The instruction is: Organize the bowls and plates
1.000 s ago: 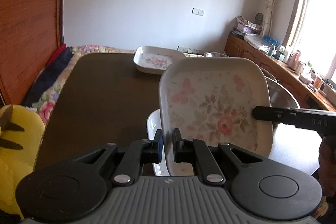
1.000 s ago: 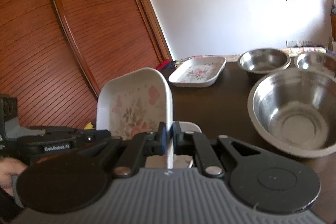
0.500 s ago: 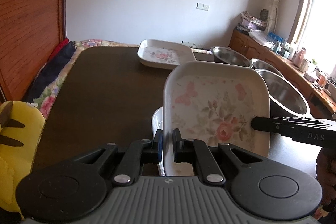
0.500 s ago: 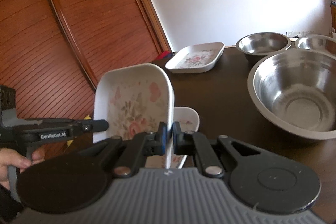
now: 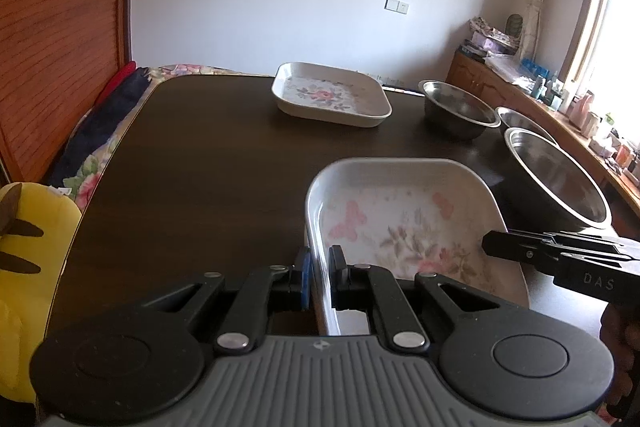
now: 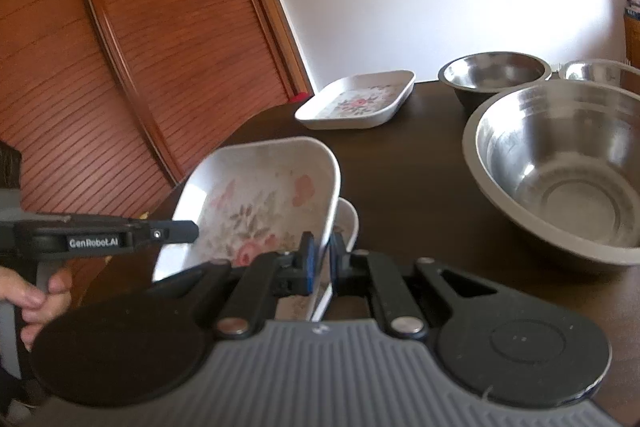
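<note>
While the left wrist view is considered first, the left gripper [image 5: 319, 269] is seen with its fingers closed on the near left rim of a floral plate [image 5: 408, 227], which is held tilted low over the dark counter [image 5: 192, 163]. At the plate's right edge the right gripper [image 5: 490, 247] is seen from the side, its fingers pinched on that rim. Farther back on the counter a second floral plate [image 5: 332, 95] lies flat, and three steel bowls are grouped to the right, the largest bowl [image 5: 556, 175] being nearest. From the right wrist view, the right gripper [image 6: 321, 257] is shown clamped on the plate's right rim, and the floral plate [image 6: 260, 203] is seen sloping above another white plate [image 6: 349, 223] that rests on the counter [image 6: 408, 179] directly beneath it; whether the two touch cannot be told. The left gripper [image 6: 192, 230] is seen at the opposite rim, held by a hand [image 6: 36, 295]. The step in hand is judged to be the stacking of the held plate onto the lower one. For the next move, the plate would need to be levelled, seated squarely inside the lower plate, and only then released by both sets of fingers.
</note>
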